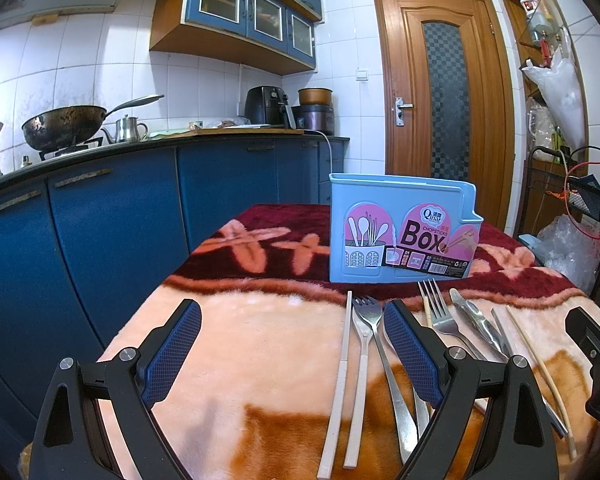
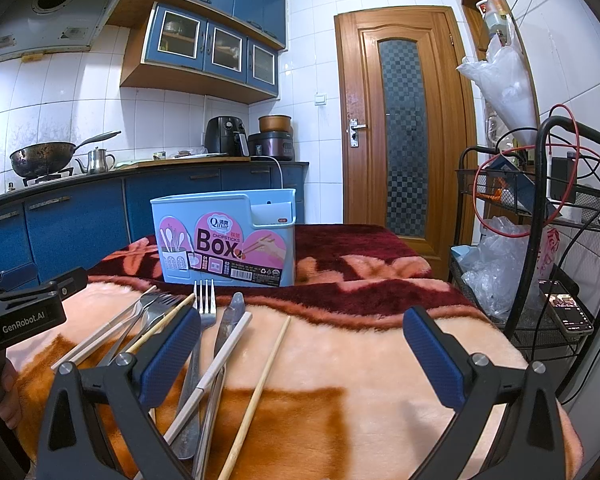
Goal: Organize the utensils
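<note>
A blue plastic chopsticks box stands upright on a plush blanket of peach, orange and dark red, right of centre in the left wrist view and left of centre in the right wrist view. A pink label on its front reads "Chopsticks Box".

The left gripper fills the lower part of its own frame, its two blue-padded fingers spread wide and holding nothing. Between them, toward the right finger, lie a pale chopstick, a white-handled fork just beside it, and the steel handle of another utensil whose head is hidden behind the right finger. Further right in that frame rest a steel fork, a metal knife and a thin bamboo chopstick, all pointing toward the box.

The right gripper is likewise wide open and empty in the lower part of its frame. A bamboo chopstick runs diagonally across the blanket between its fingers, near the left finger. The other utensils cluster at lower left, partly behind that finger, some crossing one another. The edge of the left gripper's black body, marked "GenRobot.AI", shows at the left edge of the frame, with part of a hand below it.
</note>
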